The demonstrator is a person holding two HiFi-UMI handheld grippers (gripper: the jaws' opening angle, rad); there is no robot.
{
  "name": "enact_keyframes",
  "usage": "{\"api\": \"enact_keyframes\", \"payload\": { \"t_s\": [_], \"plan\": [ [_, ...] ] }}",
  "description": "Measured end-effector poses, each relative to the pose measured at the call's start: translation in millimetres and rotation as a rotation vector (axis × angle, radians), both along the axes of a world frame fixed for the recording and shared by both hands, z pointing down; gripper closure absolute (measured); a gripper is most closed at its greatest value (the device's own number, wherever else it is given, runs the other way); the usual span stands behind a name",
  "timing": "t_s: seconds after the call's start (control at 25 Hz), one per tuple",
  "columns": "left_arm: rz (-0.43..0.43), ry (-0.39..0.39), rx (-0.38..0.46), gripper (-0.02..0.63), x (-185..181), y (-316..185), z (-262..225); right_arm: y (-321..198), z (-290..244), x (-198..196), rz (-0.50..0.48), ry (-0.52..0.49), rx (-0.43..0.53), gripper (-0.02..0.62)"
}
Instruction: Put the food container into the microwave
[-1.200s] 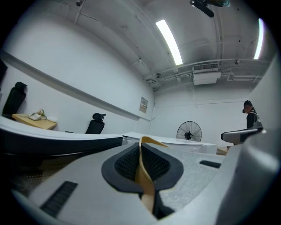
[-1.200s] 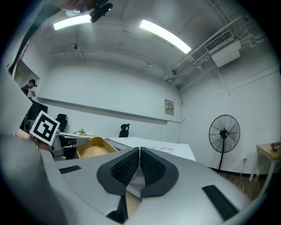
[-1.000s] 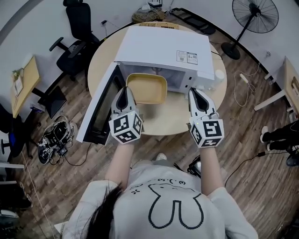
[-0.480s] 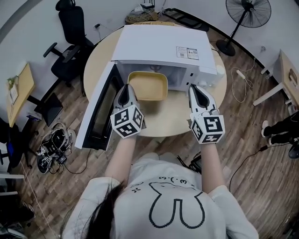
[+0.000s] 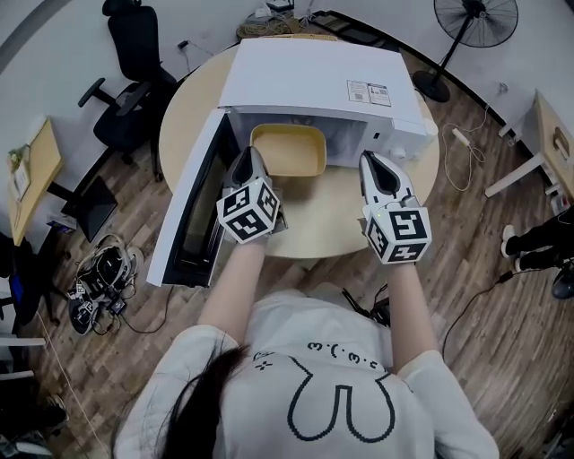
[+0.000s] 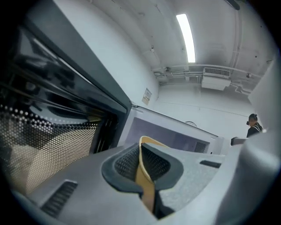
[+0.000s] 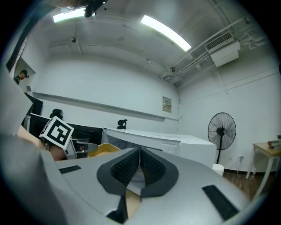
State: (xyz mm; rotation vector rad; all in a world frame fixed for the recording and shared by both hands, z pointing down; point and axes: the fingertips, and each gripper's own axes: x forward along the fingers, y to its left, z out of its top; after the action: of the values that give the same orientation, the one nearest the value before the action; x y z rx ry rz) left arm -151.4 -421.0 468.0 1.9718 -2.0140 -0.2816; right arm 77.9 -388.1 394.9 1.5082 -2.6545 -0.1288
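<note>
The yellow food container (image 5: pixel 287 151) sits tilted in the mouth of the white microwave (image 5: pixel 314 85), its far half under the roof of the cavity. My left gripper (image 5: pixel 251 155) is shut on the container's near left rim; in the left gripper view the yellow rim (image 6: pixel 146 173) runs between the closed pads, with the left gripper (image 6: pixel 142 151) facing the cavity. My right gripper (image 5: pixel 370 160) hovers shut and empty over the table, just right of the container and in front of the microwave's control side. The right gripper view shows the container (image 7: pixel 103 149) to its left.
The microwave door (image 5: pixel 188 211) hangs open to the left, close beside my left gripper. The round wooden table (image 5: pixel 323 220) has bare top in front of the microwave. An office chair (image 5: pixel 134 54), a fan (image 5: pixel 475 22) and floor cables surround the table.
The left gripper has pushed the yellow container away from me, deeper into the microwave opening. The right gripper has edged forward slightly, still shut.
</note>
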Motion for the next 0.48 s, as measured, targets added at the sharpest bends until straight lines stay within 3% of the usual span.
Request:
{"api": "enact_keyframes", "payload": {
  "t_s": [0.48],
  "plan": [
    [0.037, 0.0, -0.011, 0.586, 12.4, -39.7, 11.1, -17.7, 27.1, -16.7, 0.007, 0.016, -0.018, 0.563]
  ]
}}
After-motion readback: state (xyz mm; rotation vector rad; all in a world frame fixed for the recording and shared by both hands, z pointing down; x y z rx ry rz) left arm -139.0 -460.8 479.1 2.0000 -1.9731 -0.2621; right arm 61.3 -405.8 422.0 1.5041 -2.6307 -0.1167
